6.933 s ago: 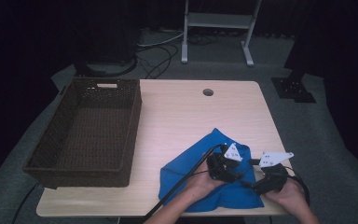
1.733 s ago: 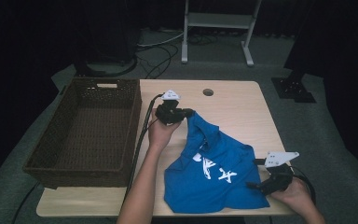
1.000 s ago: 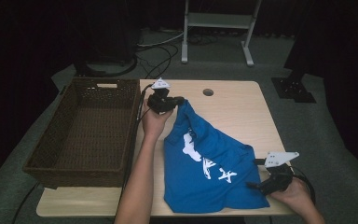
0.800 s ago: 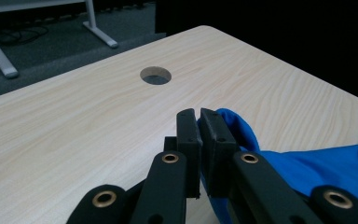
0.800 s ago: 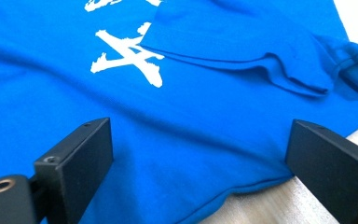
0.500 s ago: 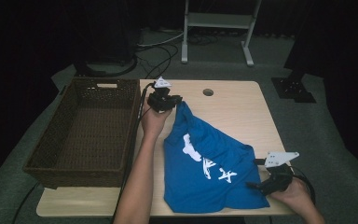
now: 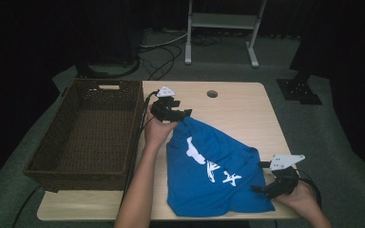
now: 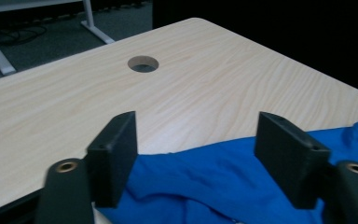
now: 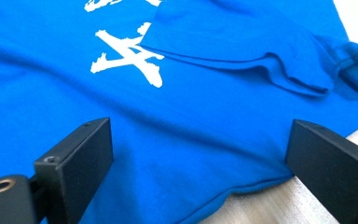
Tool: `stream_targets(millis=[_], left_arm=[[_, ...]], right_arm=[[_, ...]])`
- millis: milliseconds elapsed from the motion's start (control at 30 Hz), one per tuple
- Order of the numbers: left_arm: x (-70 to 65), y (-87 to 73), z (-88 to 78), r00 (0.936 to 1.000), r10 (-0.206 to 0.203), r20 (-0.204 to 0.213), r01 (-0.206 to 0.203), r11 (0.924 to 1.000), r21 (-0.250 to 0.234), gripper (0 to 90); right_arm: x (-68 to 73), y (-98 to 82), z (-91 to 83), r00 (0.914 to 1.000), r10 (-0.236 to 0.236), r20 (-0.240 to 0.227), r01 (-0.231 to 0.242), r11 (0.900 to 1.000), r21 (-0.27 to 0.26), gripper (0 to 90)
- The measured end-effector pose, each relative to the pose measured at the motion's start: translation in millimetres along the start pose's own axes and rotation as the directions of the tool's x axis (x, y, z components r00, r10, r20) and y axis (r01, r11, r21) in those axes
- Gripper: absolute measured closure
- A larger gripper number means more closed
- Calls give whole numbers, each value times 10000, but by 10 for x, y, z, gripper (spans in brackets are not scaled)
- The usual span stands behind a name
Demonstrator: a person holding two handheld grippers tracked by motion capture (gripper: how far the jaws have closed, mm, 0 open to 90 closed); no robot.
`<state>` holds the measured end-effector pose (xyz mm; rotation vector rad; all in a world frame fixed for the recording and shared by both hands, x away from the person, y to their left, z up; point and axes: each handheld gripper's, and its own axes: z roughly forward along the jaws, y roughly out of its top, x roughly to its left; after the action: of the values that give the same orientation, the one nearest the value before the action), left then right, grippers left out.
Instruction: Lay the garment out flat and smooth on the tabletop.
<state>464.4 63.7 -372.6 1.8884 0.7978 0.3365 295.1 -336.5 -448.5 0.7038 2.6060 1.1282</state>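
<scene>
On top of the pale wooden bench (image 7: pixel 237 114), which has a smooth top with fine grain lines, rounded corners and a small round hole (image 7: pixel 212 94) near its far edge, lies a soft blue T-shirt (image 7: pixel 209 175). The shirt is spread out near the front of the bench, a bit to the right. Its far corner runs up to a point and its cloth makes a few small folds. White marks (image 7: pixel 211 164) are printed on it, but they are too rough to read as words. In the right gripper view one sleeve (image 9: pixel 261 51) is folded over onto the shirt.

At the left side of the bench sits a big dark brown basket (image 7: pixel 90 133). It is woven, shaped like a box, and has a slot for a handle in its far wall.

The left gripper (image 7: pixel 183 114) is at the far tip of the shirt. Its black jaws have just been opening and now stand apart, with blue cloth lying loose under and between them. The pads do not press on it.

The right gripper (image 7: pixel 259 176) is at the shirt's near right edge. Its jaws stand wide over the hem (image 9: pixel 242 186) and hold nothing.
</scene>
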Motion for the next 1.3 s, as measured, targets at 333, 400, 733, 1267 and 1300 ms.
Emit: stream_targets(millis=[333, 400, 733, 1267, 1300], left_arm=[[-239, -146, -137, 9994, 329, 139, -331, 9994, 75, 57], [-278, -166, -164, 9987, 439, 252, -443, 9989, 128, 17], [-517, -366, -303, 9957, 835, 411, -877, 9894, 1161, 0], [-741, -857, -291, 9937, 1054, 381, -1120, 9467, 3022, 0], [-744, -873, -284, 9934, 1081, 377, -1145, 9454, 3052, 0]], right_arm=[[2, 1, 0, 10000, 25, 2, -25, 10000, 1, 70], [2, 1, 0, 10000, 29, 2, -29, 10000, 4, 70], [1, 1, 1, 10000, 16, 8, -16, 10000, -5, 70], [2, 1, 0, 10000, 29, 5, -29, 10000, 3, 70], [2, 1, 0, 10000, 23, 2, -23, 10000, 1, 70]])
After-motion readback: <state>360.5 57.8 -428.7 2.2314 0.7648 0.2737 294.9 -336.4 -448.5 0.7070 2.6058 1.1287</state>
